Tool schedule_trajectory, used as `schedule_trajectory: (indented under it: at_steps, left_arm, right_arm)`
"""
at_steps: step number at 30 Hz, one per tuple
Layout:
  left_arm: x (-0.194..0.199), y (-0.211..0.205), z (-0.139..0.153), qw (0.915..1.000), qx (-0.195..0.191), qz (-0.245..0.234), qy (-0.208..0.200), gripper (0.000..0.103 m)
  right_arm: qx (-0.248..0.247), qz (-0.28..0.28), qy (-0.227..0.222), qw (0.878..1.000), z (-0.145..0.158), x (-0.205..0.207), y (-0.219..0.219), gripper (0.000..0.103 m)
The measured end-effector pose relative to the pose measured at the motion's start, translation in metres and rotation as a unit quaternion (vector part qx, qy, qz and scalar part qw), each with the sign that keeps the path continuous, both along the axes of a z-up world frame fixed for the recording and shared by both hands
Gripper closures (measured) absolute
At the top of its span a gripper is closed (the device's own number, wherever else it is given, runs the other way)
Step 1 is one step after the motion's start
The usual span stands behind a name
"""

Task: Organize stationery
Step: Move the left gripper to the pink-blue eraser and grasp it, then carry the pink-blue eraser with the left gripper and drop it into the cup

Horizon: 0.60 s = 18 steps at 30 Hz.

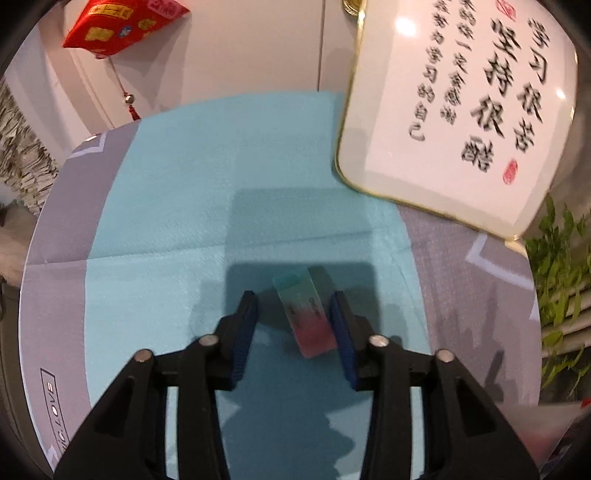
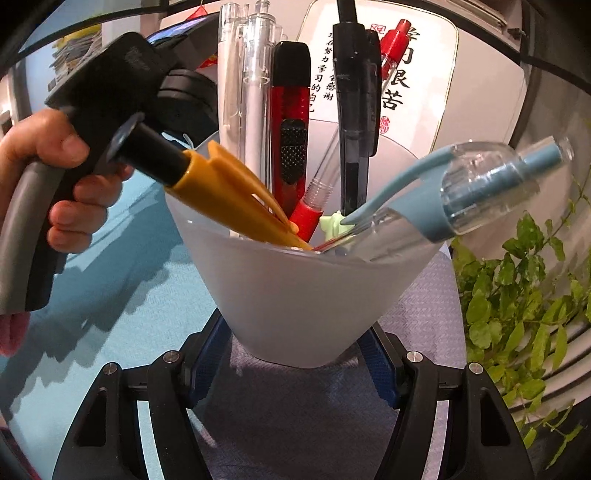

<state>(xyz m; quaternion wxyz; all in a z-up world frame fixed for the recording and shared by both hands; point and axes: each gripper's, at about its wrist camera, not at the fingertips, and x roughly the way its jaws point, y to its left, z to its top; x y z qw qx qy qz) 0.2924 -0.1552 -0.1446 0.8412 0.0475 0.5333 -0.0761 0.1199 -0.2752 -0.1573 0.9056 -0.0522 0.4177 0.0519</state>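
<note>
In the left wrist view an eraser [image 1: 307, 313] with a teal-to-red sleeve lies on the teal cloth [image 1: 177, 206]. My left gripper [image 1: 295, 306] is open around it, with the right pad close to the eraser's side. In the right wrist view my right gripper [image 2: 295, 354] is shut on the base of a frosted white pen cup [image 2: 295, 295]. The cup holds clear pens [image 2: 251, 92], a red utility knife [image 2: 290, 122], a black pen [image 2: 354, 110], a red pen [image 2: 314, 206], a yellow-handled tool [image 2: 229, 192] and a blue-clipped clear pen [image 2: 461, 192].
A framed calligraphy board [image 1: 454, 110] leans at the back right; it also shows in the right wrist view [image 2: 413, 85]. Green plant leaves [image 2: 517, 302] sit at the right. The person's hand [image 2: 55, 184] holds the left gripper's handle at left. A red ornament [image 1: 122, 26] hangs behind.
</note>
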Motion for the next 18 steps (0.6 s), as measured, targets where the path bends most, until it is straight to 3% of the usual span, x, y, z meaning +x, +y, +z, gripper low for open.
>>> schedule_trajectory:
  at_steps: [1, 5, 9, 13, 18]
  left_arm:
    - [-0.001, 0.001, 0.001, 1.0000, -0.003, -0.005, 0.002, 0.085]
    - [-0.003, 0.013, 0.002, 0.9997, -0.022, 0.004, 0.014, 0.083]
    - [-0.006, 0.015, 0.000, 0.9999, -0.004, 0.000, 0.010, 0.085]
    - [-0.021, 0.024, 0.002, 0.9993, -0.029, -0.005, 0.025, 0.085]
    - [-0.068, 0.035, 0.034, 0.9976, -0.055, -0.040, -0.016, 0.085]
  right_arm:
    - [0.000, 0.000, 0.000, 1.000, -0.001, 0.002, -0.001, 0.033]
    - [0.000, 0.000, 0.000, 1.000, -0.003, 0.003, -0.002, 0.033]
    - [-0.003, -0.001, -0.002, 1.000, -0.003, 0.003, -0.002, 0.033]
    - [-0.002, -0.001, -0.001, 1.000, -0.004, 0.004, -0.003, 0.033]
    - [0.003, 0.000, 0.002, 1.000, -0.004, 0.003, -0.002, 0.033]
